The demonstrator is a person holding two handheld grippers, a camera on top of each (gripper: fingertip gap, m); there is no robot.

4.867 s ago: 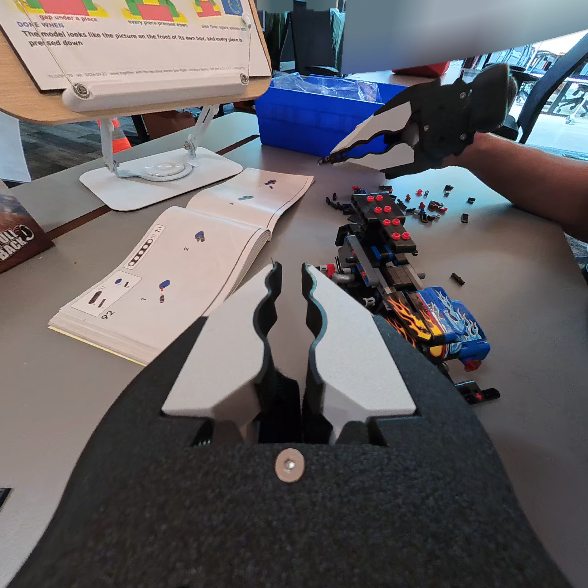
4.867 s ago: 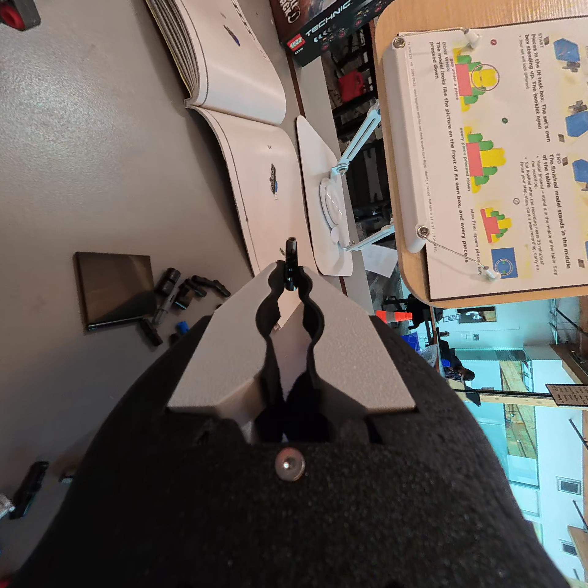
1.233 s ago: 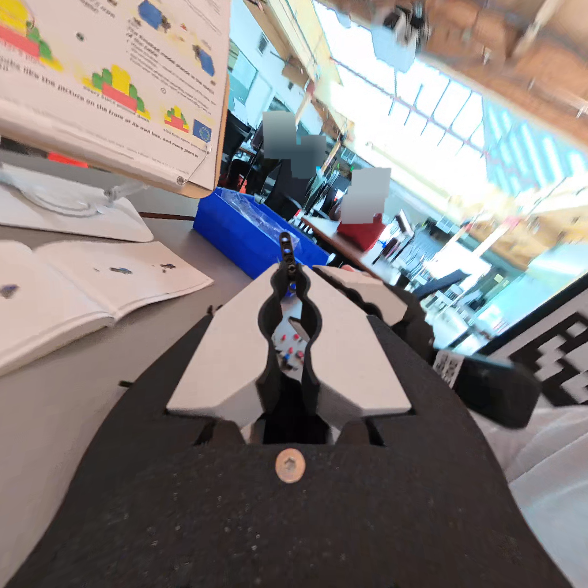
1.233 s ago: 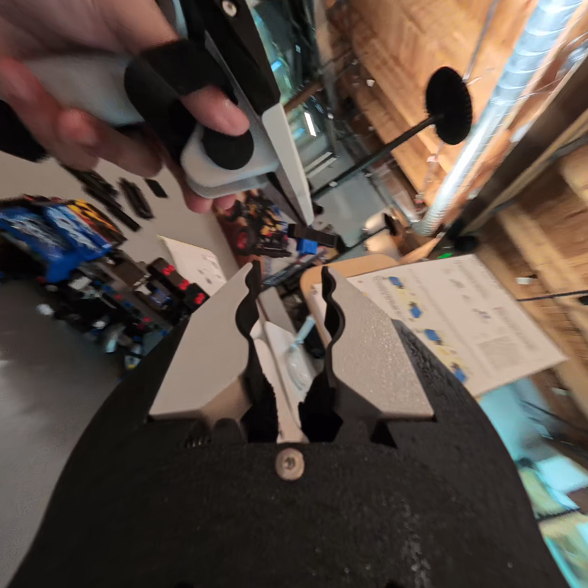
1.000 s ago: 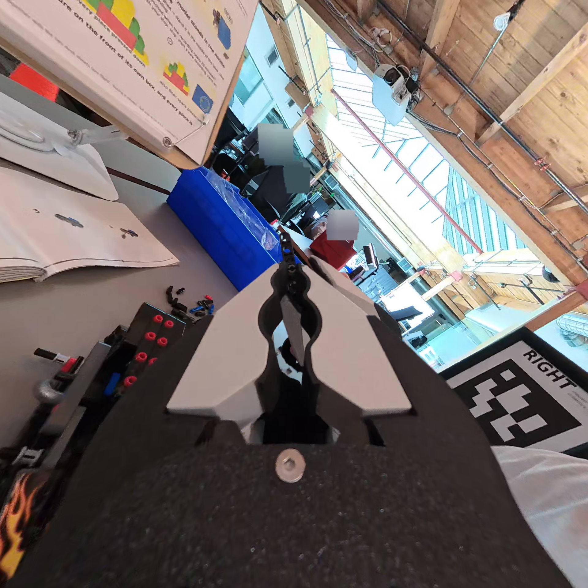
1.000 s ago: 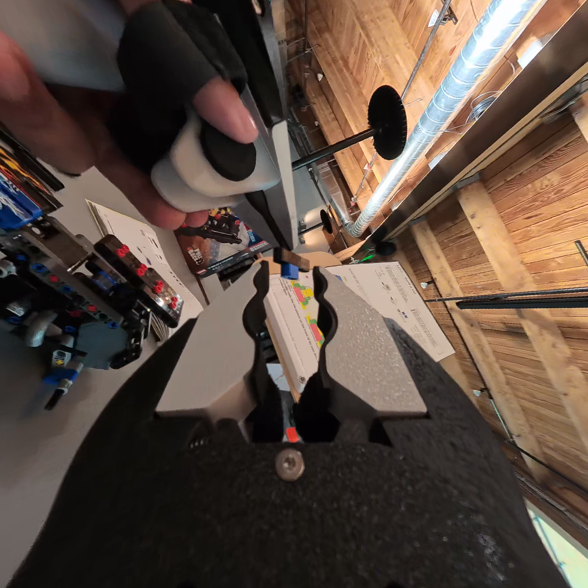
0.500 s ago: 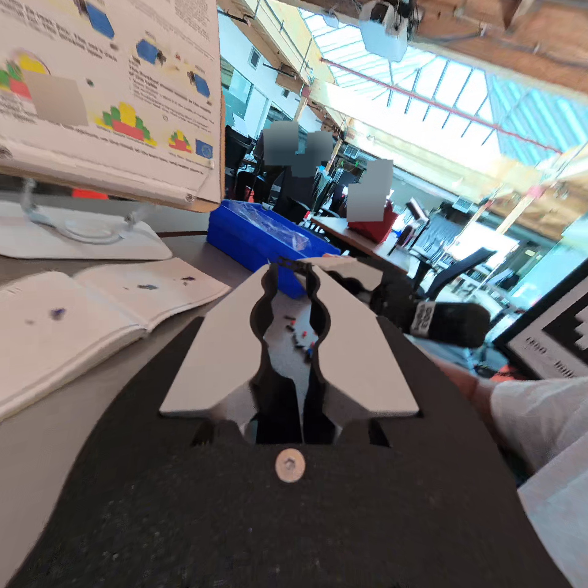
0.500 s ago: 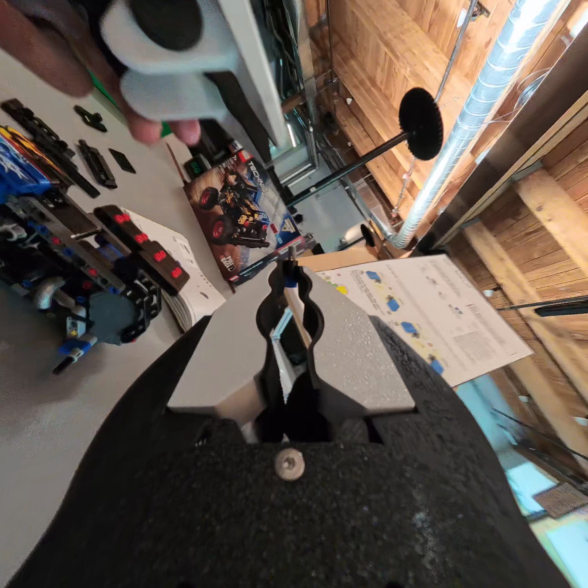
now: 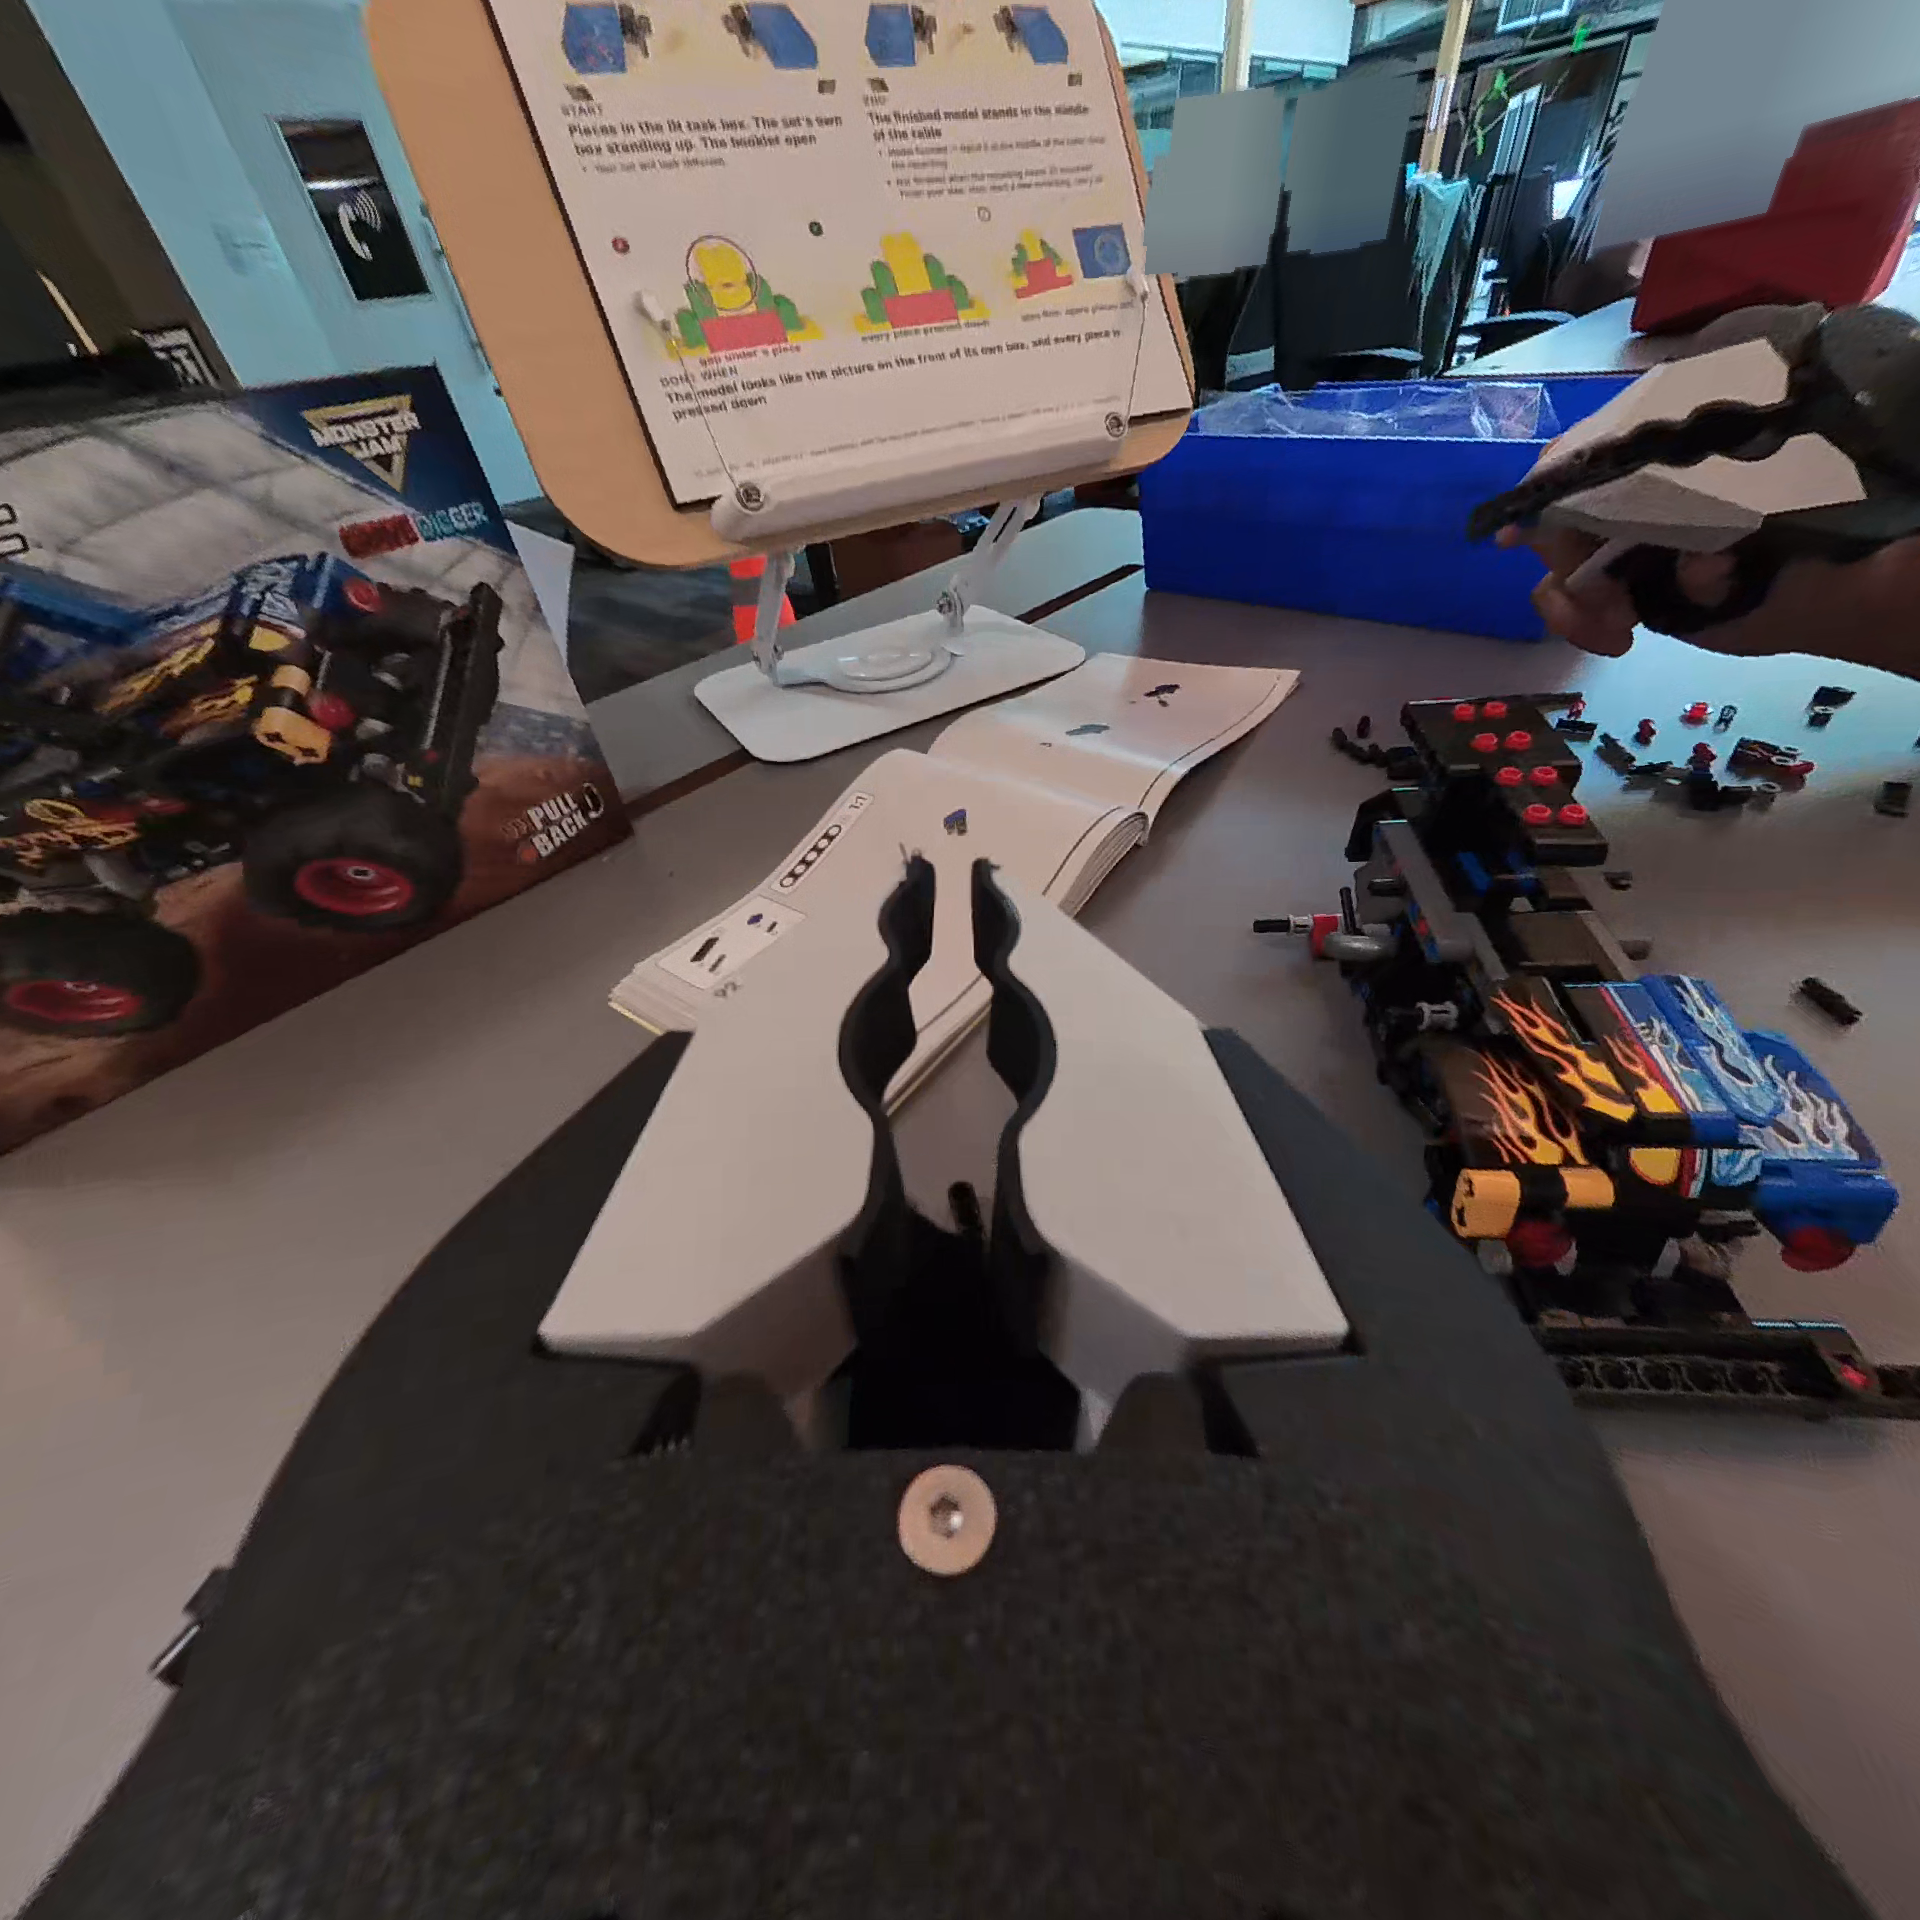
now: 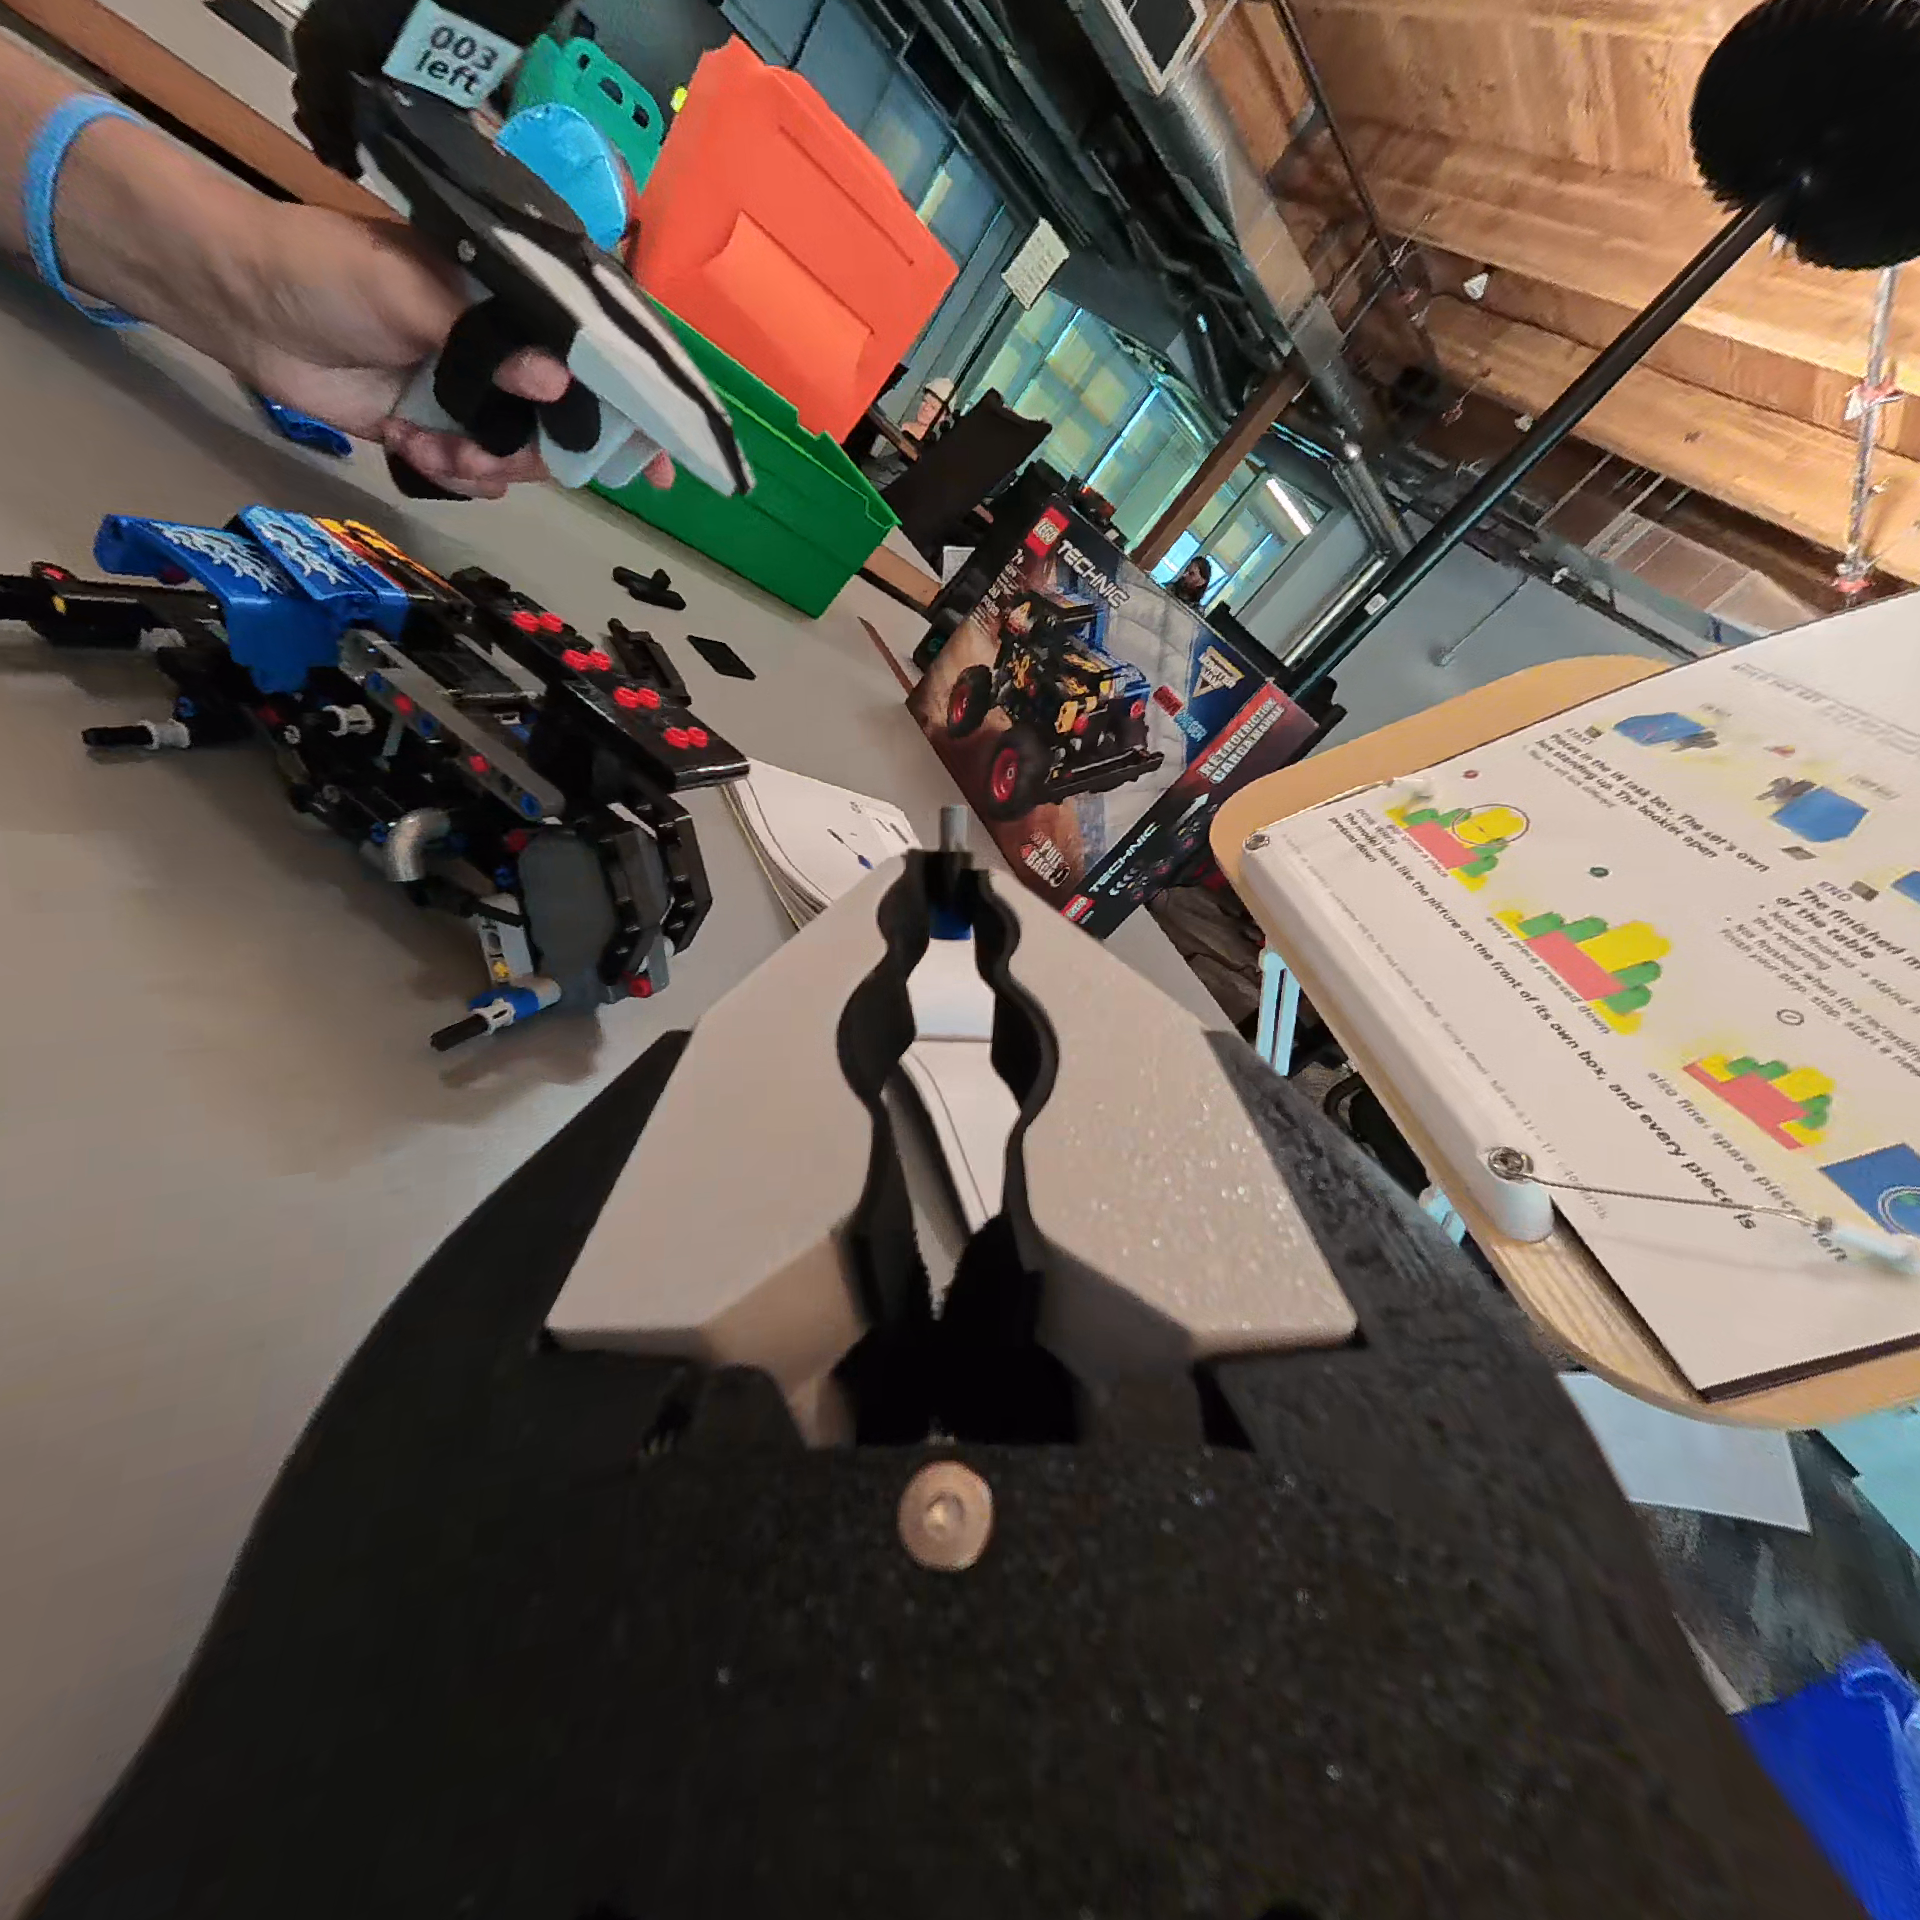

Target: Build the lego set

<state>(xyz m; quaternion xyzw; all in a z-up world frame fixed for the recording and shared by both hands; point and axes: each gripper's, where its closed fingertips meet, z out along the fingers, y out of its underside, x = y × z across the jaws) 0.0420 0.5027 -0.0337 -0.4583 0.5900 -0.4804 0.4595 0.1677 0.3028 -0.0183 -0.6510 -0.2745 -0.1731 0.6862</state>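
Note:
The half-built truck model (image 9: 1558, 987), black with blue and flame panels, lies on the grey table at the right; it also shows in the right wrist view (image 10: 447, 717). My left gripper (image 9: 945, 873) is empty, its tips a narrow gap apart, above the open instruction booklet (image 9: 1039, 790). My right gripper (image 10: 948, 873) is shut on a small black piece with a blue pin (image 10: 948, 914) and holds it in the air beyond the model. In the left wrist view the right gripper (image 9: 1491, 525) is in front of the blue bin (image 9: 1330, 499).
The set's box (image 9: 260, 675) stands at the left. A card on a wooden stand (image 9: 862, 260) is behind the booklet. Loose small pieces (image 9: 1714, 748) lie past the model. A green bin (image 10: 758, 478) with an orange lid stands behind the left gripper (image 10: 727, 478). Across from one pair of fingers to the other is roughly 25 cm.
The small black piece went from my left gripper into my right one. The left gripper opened, drew back and tilted down over the booklet. The two grippers moved apart.

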